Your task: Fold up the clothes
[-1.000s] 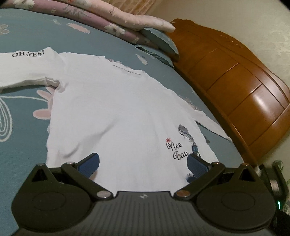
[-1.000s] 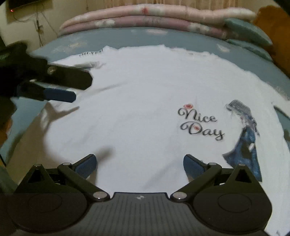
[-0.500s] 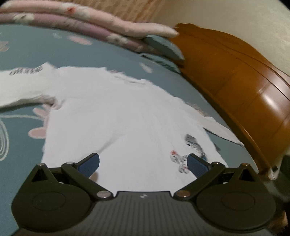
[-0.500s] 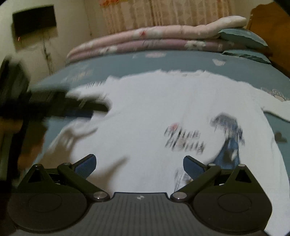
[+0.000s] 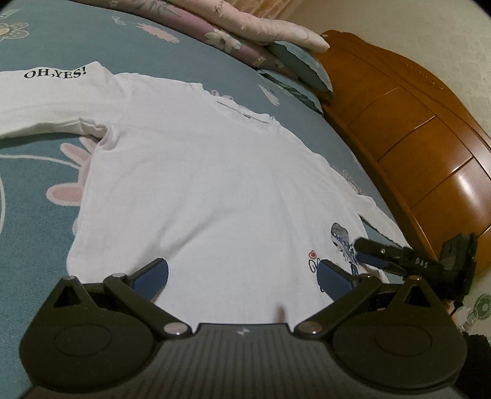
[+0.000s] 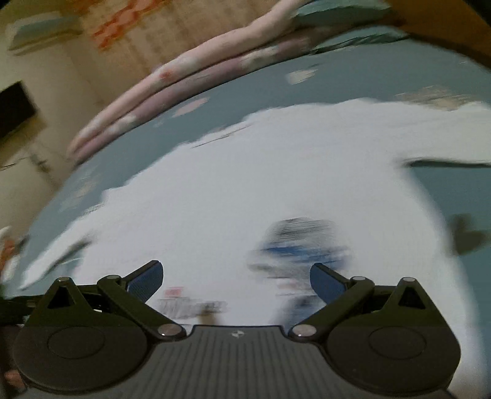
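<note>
Blurred throughout in the right wrist view, smearing the shirt (image 6: 245, 190) print (image 6: 294, 245) past reading, while in the left wrist view the sleeve (image 5: 46, 101) cut off at the left edge and the print (image 5: 340, 242) partly hidden behind the left gripper's finger (image 5: 333, 280).

I count one white long-sleeved shirt (image 5: 196, 184) spread flat on the one bed (image 5: 33, 196), its two sleeves reaching toward the bed's left and right edges. At the bed's far edge I see two folded quilts (image 5: 245, 27) stacked together, with two teal pillows (image 5: 303, 64) at the far right corner beside one wooden headboard (image 5: 414, 129). I have two grippers, the left gripper (image 5: 242, 276) and right gripper (image 6: 234, 276), each with two blue-padded fingers spread apart.
</note>
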